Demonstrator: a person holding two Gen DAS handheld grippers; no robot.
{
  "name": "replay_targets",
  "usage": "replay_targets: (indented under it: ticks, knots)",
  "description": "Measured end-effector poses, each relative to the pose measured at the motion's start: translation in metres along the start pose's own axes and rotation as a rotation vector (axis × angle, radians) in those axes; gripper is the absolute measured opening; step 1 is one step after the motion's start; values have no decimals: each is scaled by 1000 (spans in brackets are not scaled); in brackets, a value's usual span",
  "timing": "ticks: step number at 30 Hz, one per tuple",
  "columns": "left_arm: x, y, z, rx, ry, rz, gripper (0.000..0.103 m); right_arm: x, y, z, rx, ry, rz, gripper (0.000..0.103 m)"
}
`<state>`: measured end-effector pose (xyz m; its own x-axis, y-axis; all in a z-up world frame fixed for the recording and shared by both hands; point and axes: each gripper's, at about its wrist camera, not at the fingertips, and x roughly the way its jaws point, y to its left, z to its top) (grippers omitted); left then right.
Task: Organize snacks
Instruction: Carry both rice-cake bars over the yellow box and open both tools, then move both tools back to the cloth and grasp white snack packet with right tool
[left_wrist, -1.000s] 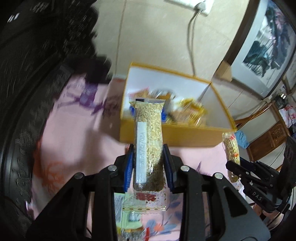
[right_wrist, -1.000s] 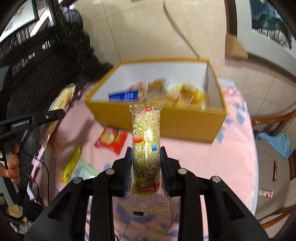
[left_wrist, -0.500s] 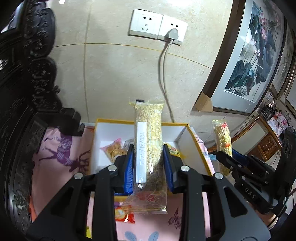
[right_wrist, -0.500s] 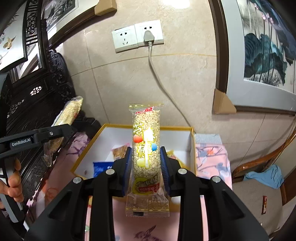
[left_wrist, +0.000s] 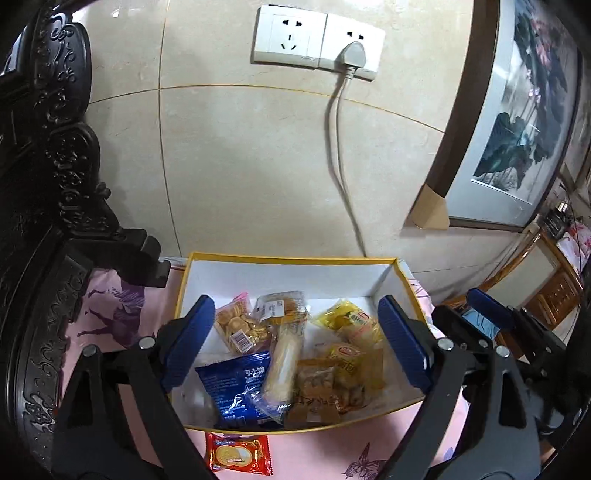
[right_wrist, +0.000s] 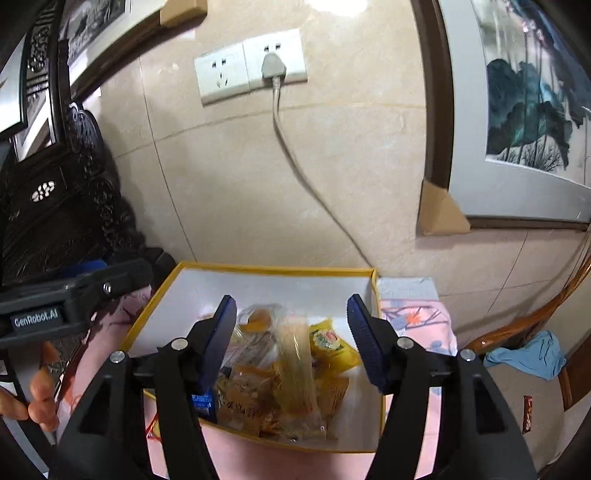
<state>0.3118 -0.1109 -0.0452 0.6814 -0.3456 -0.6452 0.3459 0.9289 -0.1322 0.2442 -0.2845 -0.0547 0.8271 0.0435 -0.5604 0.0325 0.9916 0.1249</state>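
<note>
A yellow-rimmed box (left_wrist: 295, 257) with white walls holds several snack packets, among them a blue packet (left_wrist: 236, 387). My left gripper (left_wrist: 295, 301) hangs over it, its jaws opening with nothing between the pads. A long cereal bar (left_wrist: 284, 365) lies blurred among the packets below. My right gripper (right_wrist: 291, 300) is over the same box (right_wrist: 273, 267), its jaws also opening and gripping nothing. A second cereal bar (right_wrist: 295, 369) shows blurred in the box beneath it. A red packet (left_wrist: 238, 452) lies on the pink cloth in front of the box.
The box stands against a tiled wall with sockets (left_wrist: 317, 40) and a hanging cord (left_wrist: 343, 166). Dark carved furniture (left_wrist: 48, 184) rises at the left. A framed painting (right_wrist: 524, 122) hangs at the right, above a wooden chair with blue cloth (right_wrist: 528, 354). A hand (right_wrist: 37, 398) holds the left gripper.
Both grippers moved forward over the box and opened. The two cereal bars left the jaws and dropped in among the packets.
</note>
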Motion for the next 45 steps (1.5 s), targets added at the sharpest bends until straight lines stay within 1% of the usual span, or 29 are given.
replay_targets:
  ticks: [9, 16, 19, 23, 27, 31, 32, 35, 36, 40, 45]
  knots:
    - [-11, 1, -3, -1, -15, 5, 91, -6, 7, -5, -15, 11, 13, 63]
    - [-27, -1, -5, 2, -33, 7, 91, -18, 17, -7, -26, 11, 29, 63]
    - [-38, 2, -11, 1, -36, 13, 92, -24, 23, -13, -27, 20, 39, 63]
    - [-63, 22, -33, -13, -37, 52, 92, -36, 36, -32, -39, 48, 75, 63]
    - [-85, 59, -65, -60, 0, 137, 92, -40, 56, -64, -73, 121, 132, 63]
    - [-106, 105, -102, -158, 45, 215, 92, -43, 89, -107, -129, 221, 218, 63]
    - [-112, 120, -114, -197, 61, 238, 92, -44, 98, -119, -149, 245, 242, 63]
    - [-124, 145, -137, -267, 82, 272, 92, -50, 129, -154, -228, 312, 316, 63]
    - [-127, 151, -145, -281, 89, 283, 92, -53, 135, -162, -249, 327, 339, 63]
    - [-133, 167, -173, -313, 130, 314, 92, -66, 171, -198, -410, 378, 462, 63]
    - [-137, 173, -196, -323, 170, 326, 92, -75, 200, -231, -599, 385, 586, 63]
